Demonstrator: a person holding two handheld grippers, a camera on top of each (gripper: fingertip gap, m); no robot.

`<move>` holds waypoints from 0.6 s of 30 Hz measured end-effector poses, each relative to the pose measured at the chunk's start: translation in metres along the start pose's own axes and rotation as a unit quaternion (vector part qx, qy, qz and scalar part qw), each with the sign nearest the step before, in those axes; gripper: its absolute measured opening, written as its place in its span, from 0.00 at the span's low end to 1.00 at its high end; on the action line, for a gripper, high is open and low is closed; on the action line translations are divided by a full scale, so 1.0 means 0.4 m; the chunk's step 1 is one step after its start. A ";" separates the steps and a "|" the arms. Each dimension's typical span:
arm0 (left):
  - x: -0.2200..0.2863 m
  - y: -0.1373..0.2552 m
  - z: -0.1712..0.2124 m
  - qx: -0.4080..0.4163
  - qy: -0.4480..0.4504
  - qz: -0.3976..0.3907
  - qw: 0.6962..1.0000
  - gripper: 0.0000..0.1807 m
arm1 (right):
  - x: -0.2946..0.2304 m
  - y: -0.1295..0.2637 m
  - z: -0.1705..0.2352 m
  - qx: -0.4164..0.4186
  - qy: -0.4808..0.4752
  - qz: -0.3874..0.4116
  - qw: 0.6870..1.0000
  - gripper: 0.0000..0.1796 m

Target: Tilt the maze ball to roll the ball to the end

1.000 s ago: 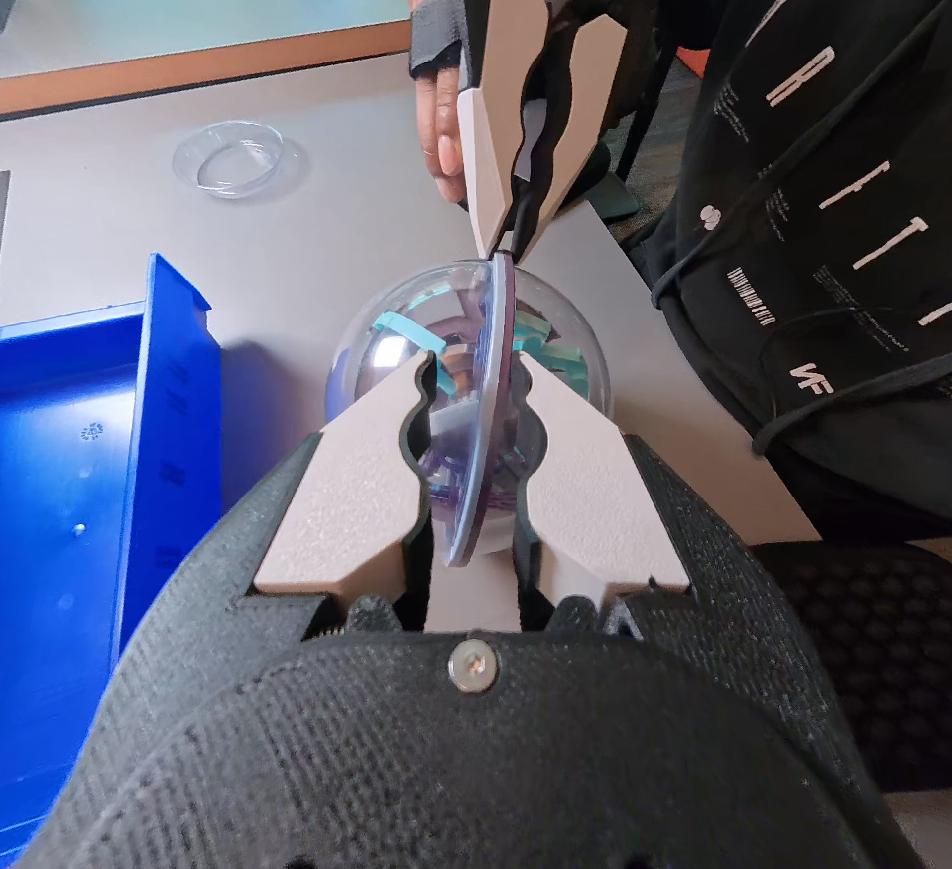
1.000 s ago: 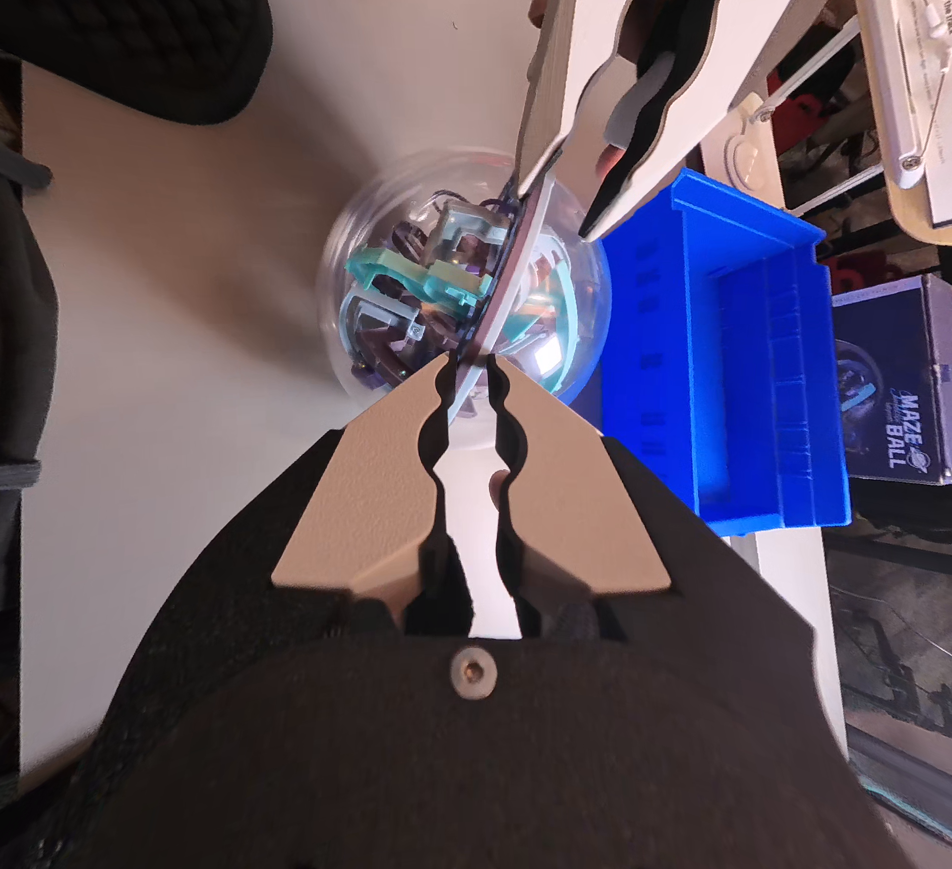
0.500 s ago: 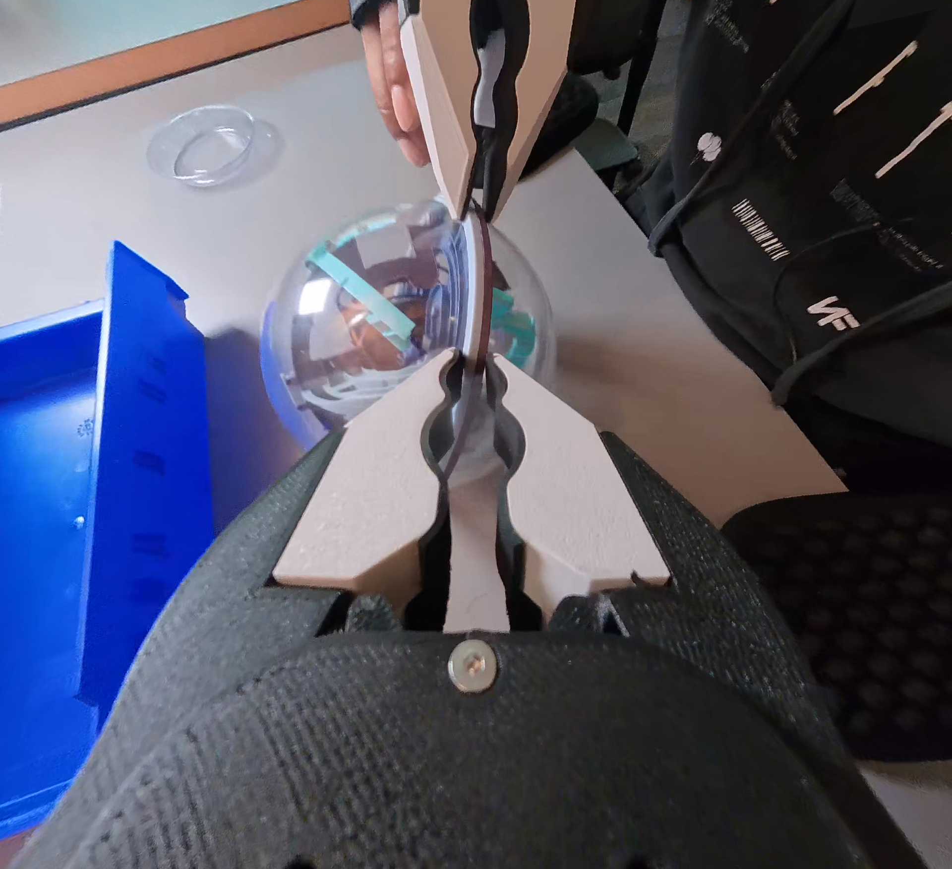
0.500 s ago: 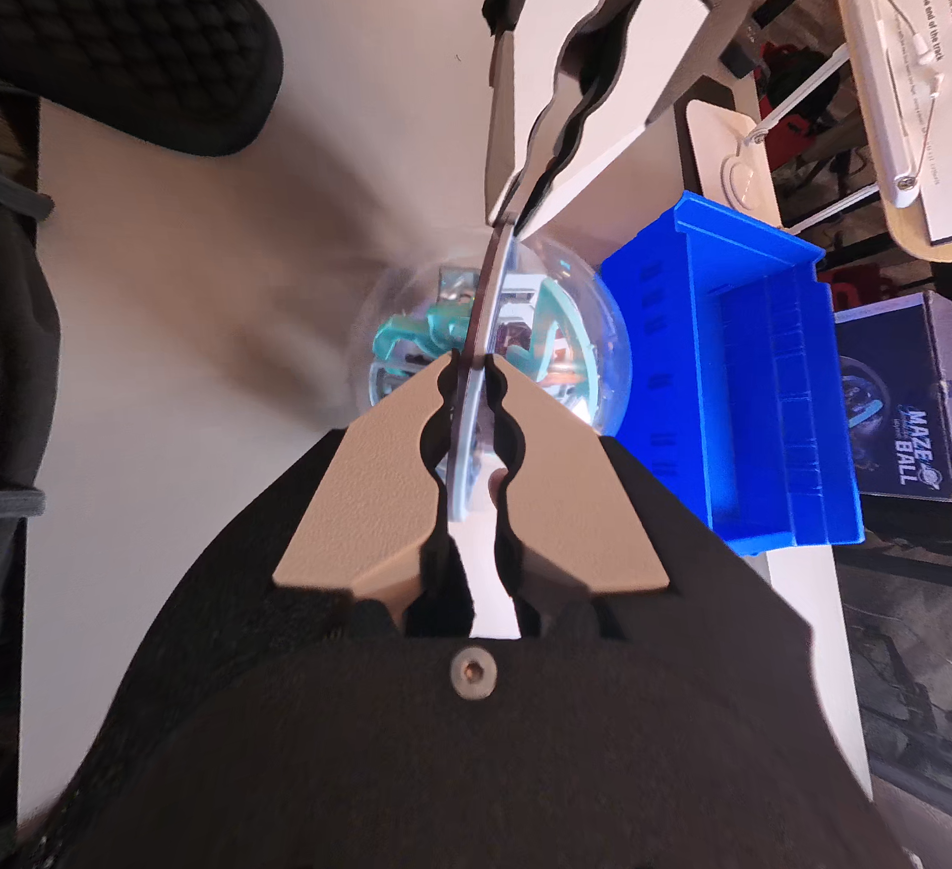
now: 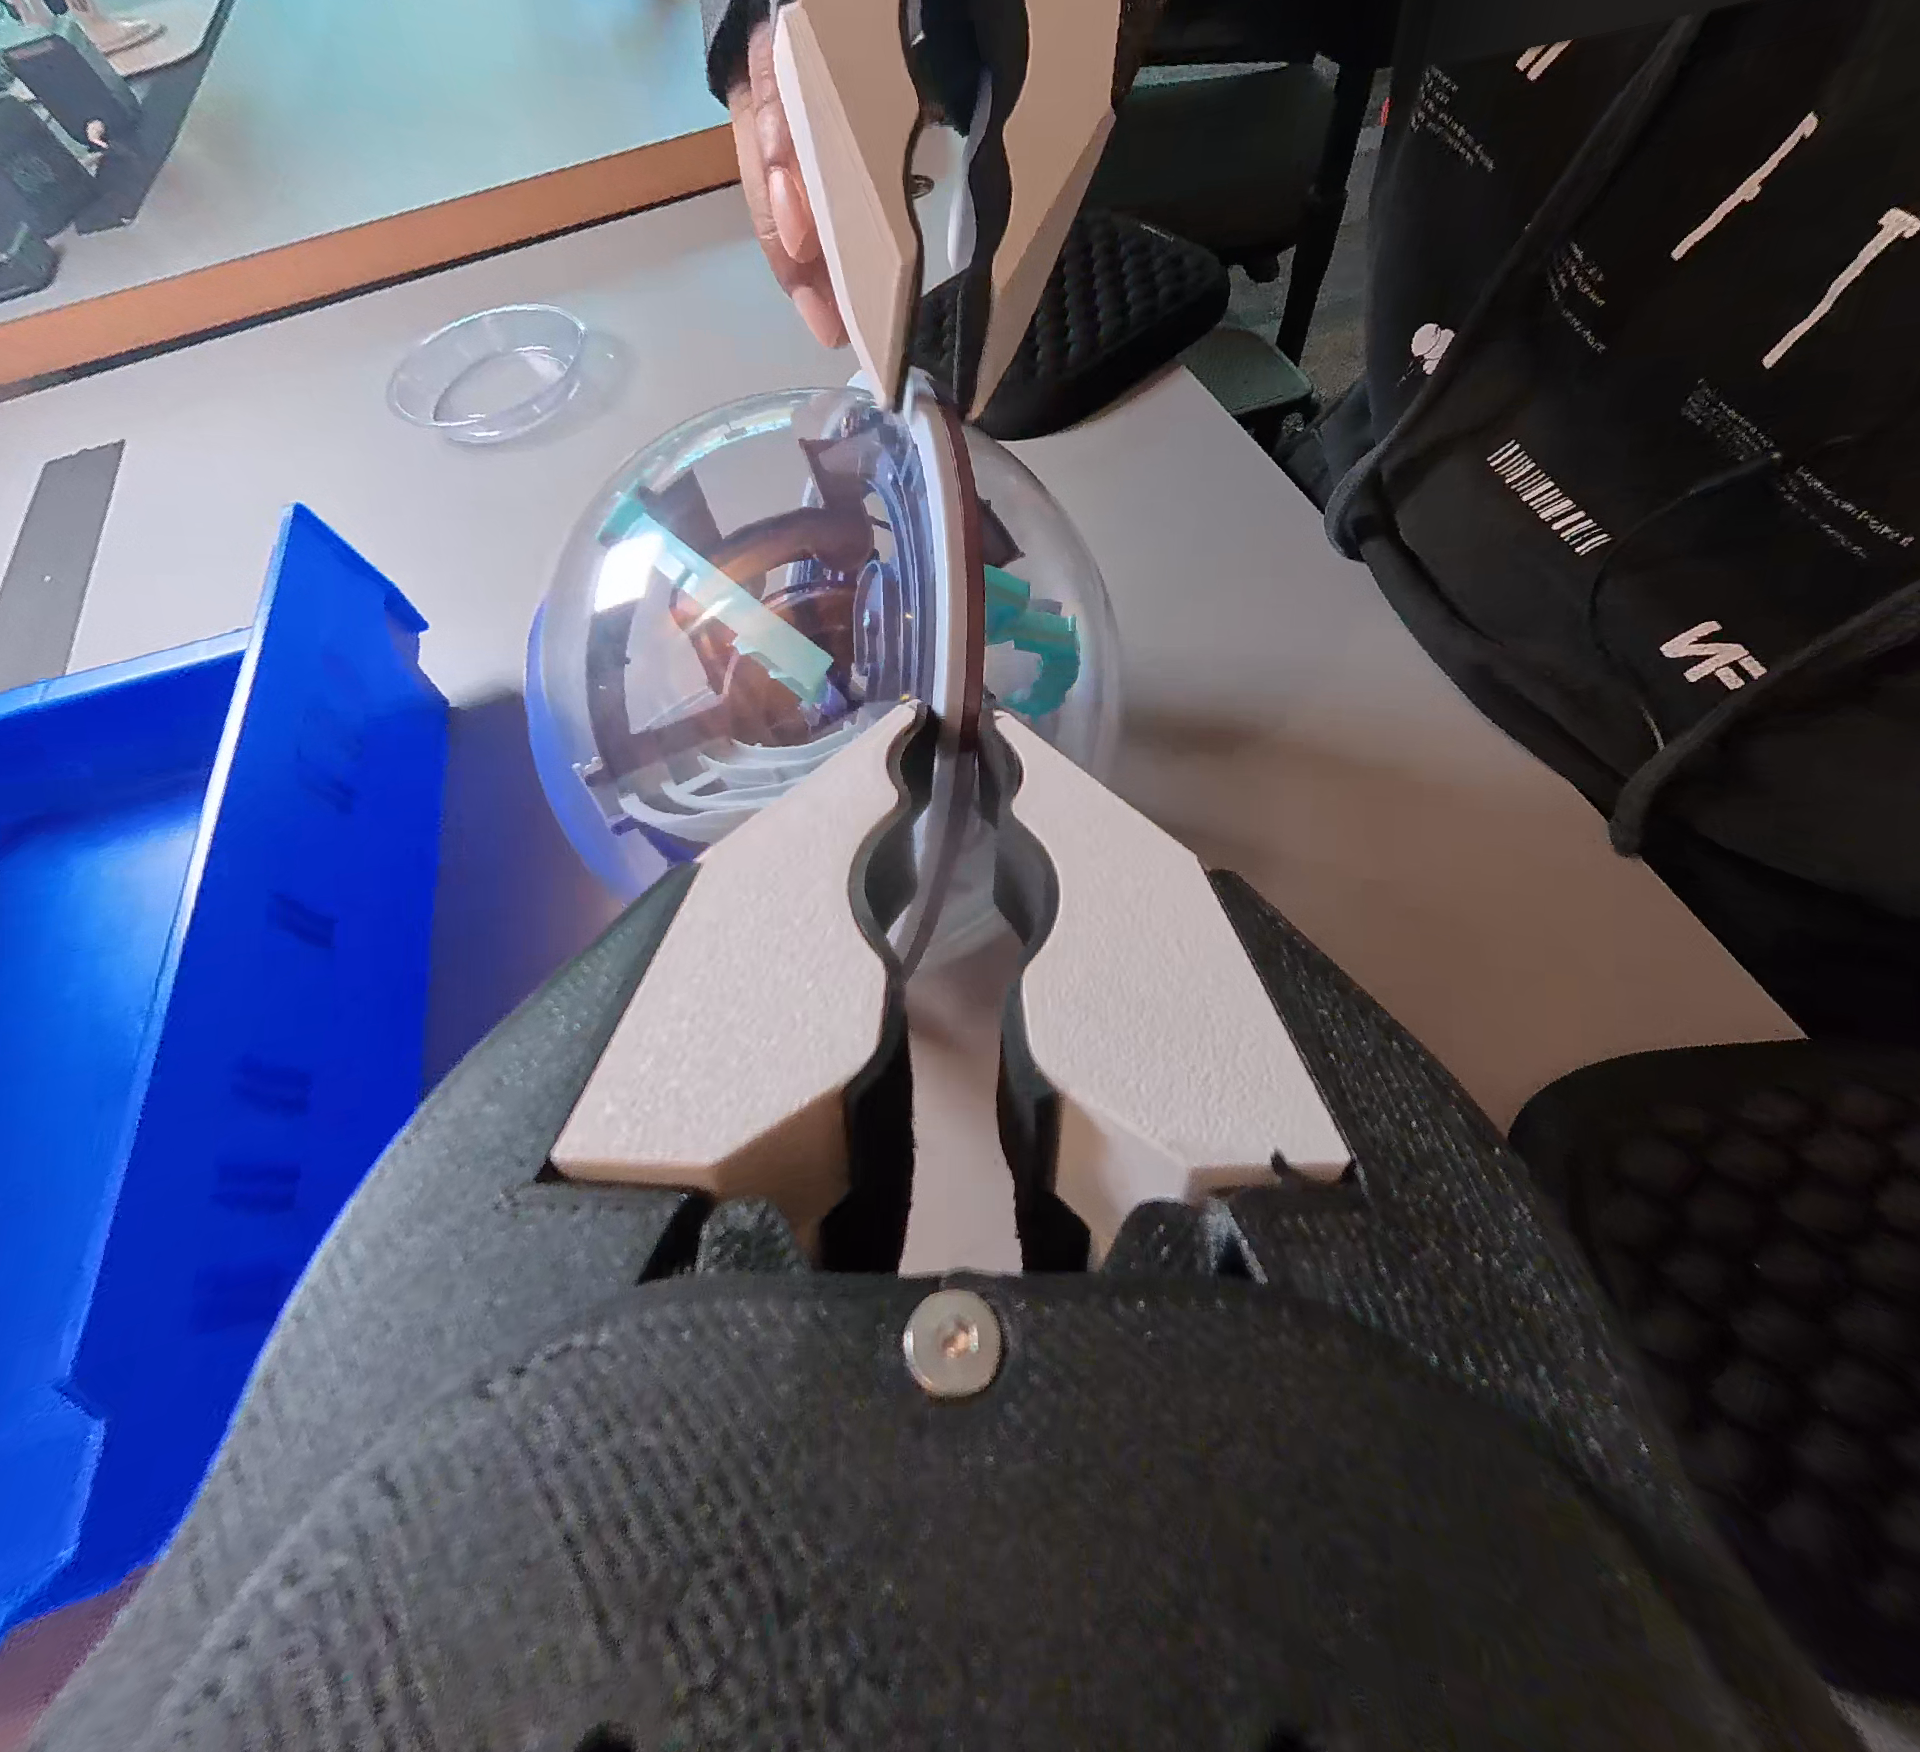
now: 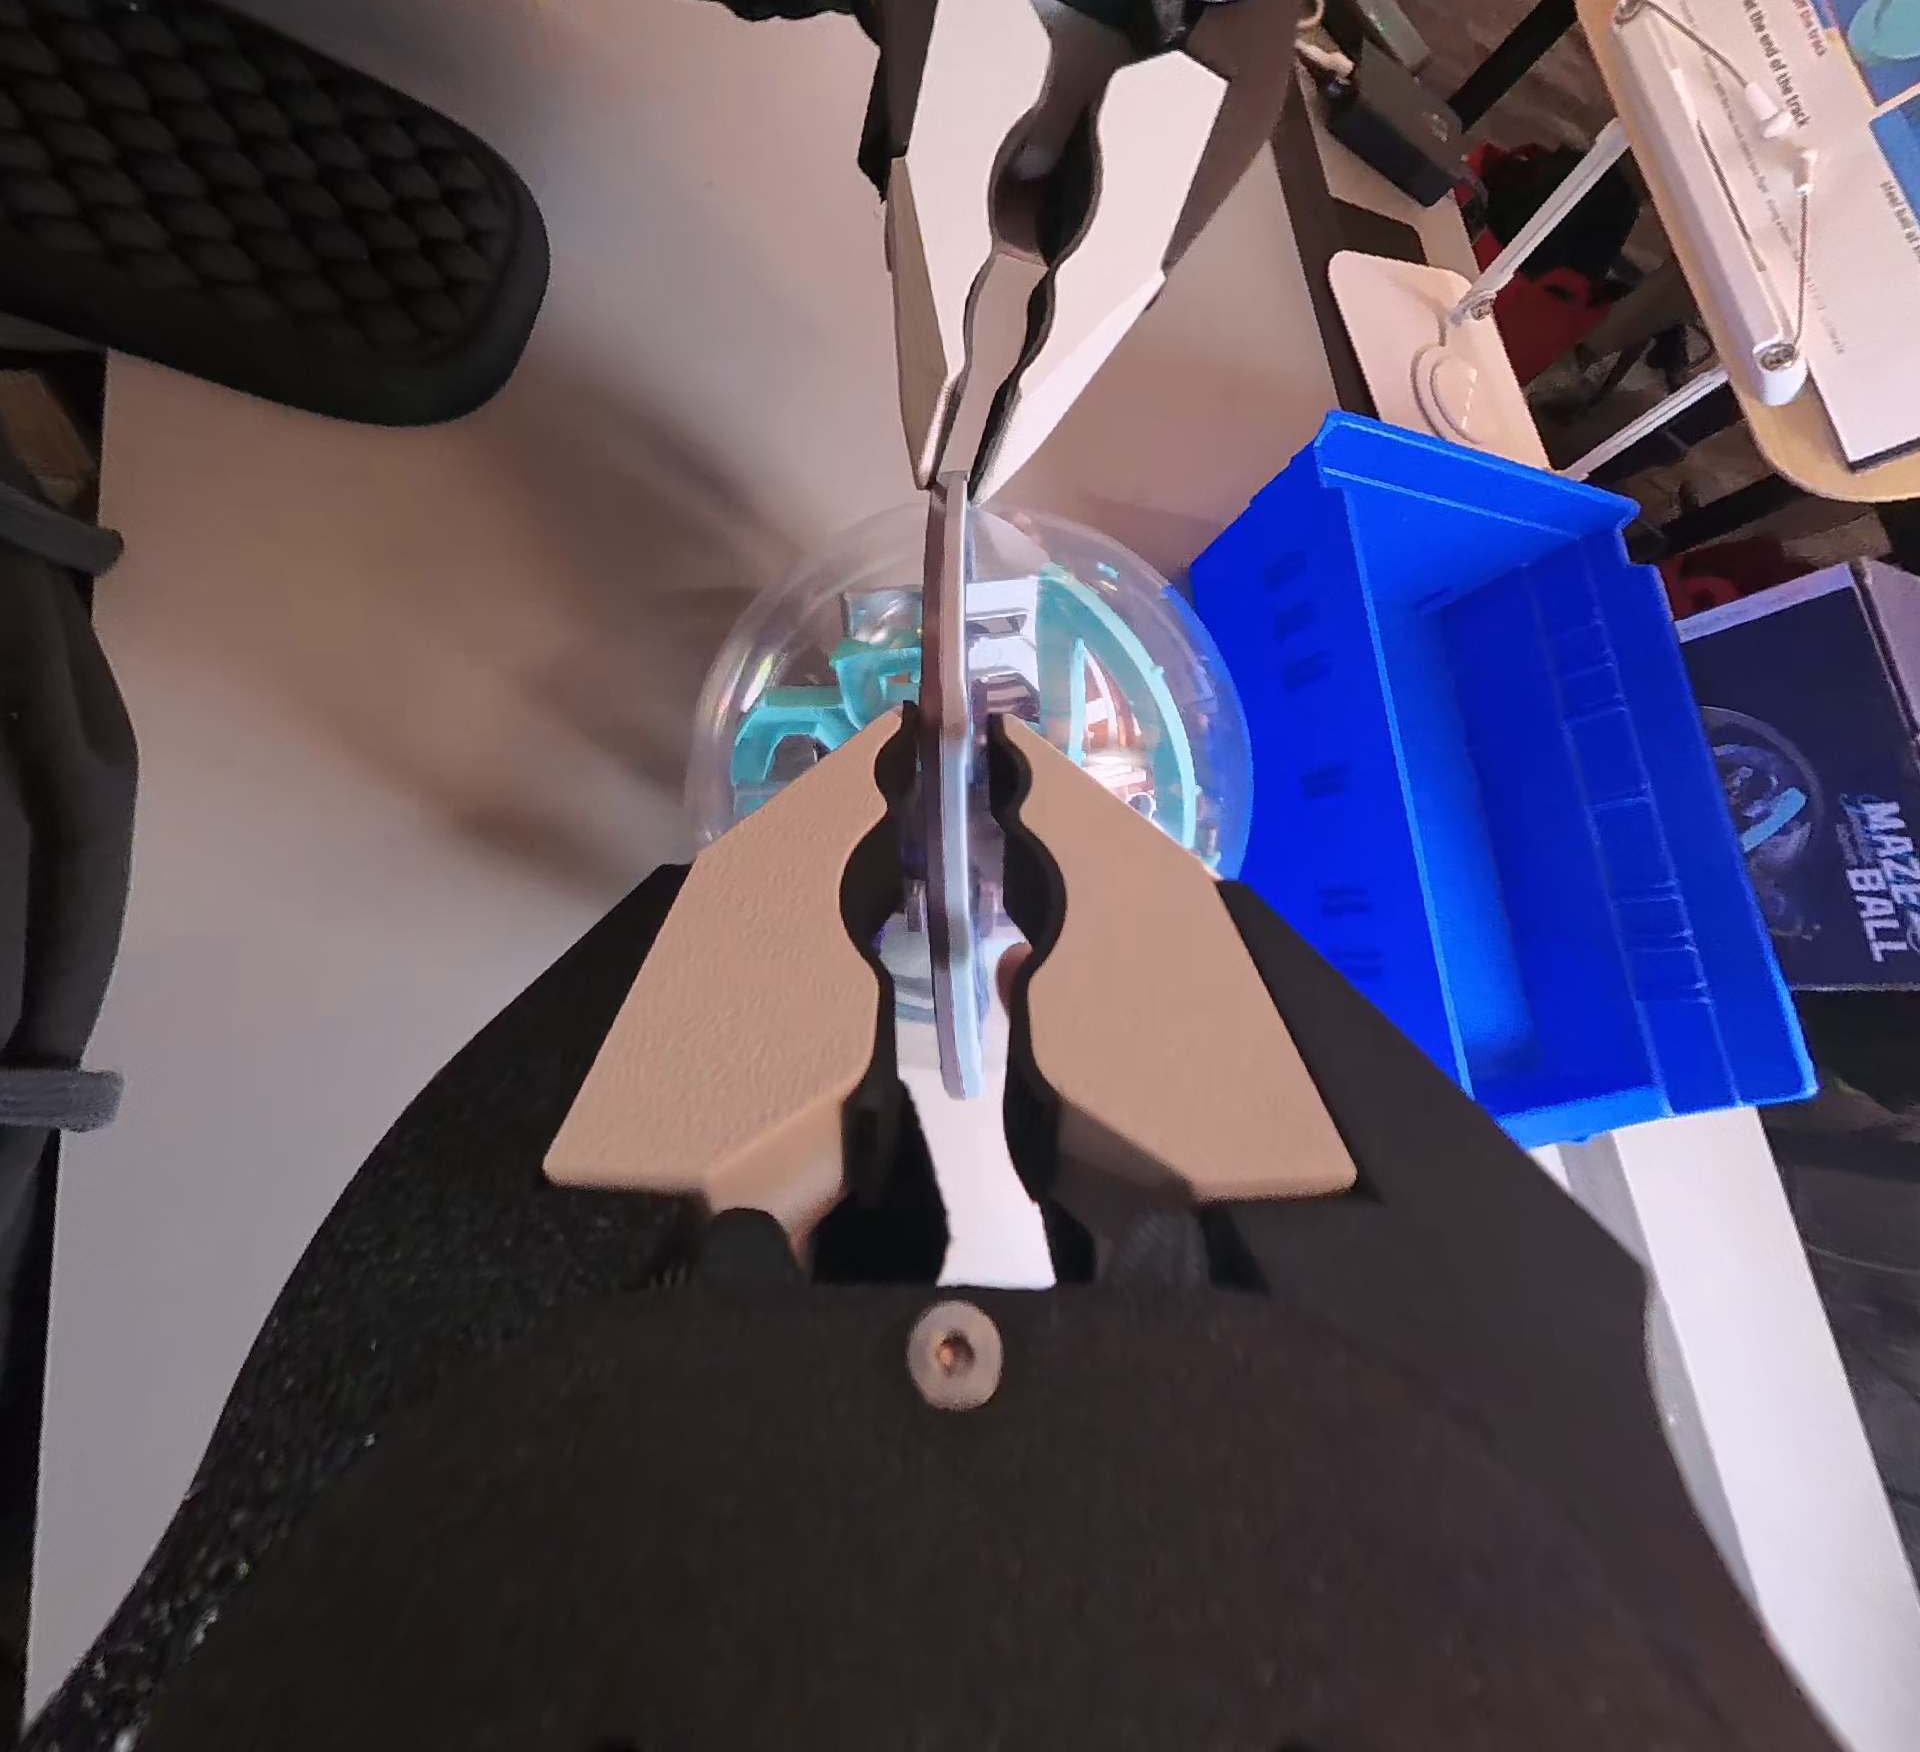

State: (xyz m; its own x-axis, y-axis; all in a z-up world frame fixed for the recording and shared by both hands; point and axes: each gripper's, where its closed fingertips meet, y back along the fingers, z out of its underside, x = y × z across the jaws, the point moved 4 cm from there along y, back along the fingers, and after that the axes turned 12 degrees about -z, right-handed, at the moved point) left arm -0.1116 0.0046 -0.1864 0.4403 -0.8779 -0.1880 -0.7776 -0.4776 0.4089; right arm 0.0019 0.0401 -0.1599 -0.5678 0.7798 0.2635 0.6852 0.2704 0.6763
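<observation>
You've got the maze ball (image 5: 821, 632) lifted off the grey table (image 5: 1299, 767), just beside the blue bin (image 5: 239, 871). Your left gripper (image 5: 951, 726) pinches its flat equatorial rim on the near side, your right gripper (image 6: 951, 726) clamps the opposite edge: two purchase points, I'd judge, so you can steer every tilt. Smooth clear shell, teal and brown tracks inside; the small ball itself I can't spot.
</observation>
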 end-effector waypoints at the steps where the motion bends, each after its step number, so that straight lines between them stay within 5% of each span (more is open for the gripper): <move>1: -0.001 0.002 0.002 0.001 0.001 -0.002 1.000 0.04 | 0.003 0.005 0.002 0.008 -0.005 0.001 1.000 0.07; 7: 0.004 0.014 0.017 0.013 0.010 -0.002 1.000 0.04 | 0.014 0.059 0.052 0.078 0.022 0.003 0.997 0.16; 18: 0.000 0.039 0.053 0.050 0.035 0.001 0.998 0.04 | 0.032 0.037 0.256 0.155 -0.002 -0.008 0.988 0.12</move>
State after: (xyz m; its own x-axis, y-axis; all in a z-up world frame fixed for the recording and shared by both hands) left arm -0.1334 -0.0036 -0.1989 0.4663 -0.8759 -0.1241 -0.8175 -0.4803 0.3179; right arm 0.0515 0.1120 -0.2169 -0.5791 0.7755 0.2514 0.7829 0.4431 0.4367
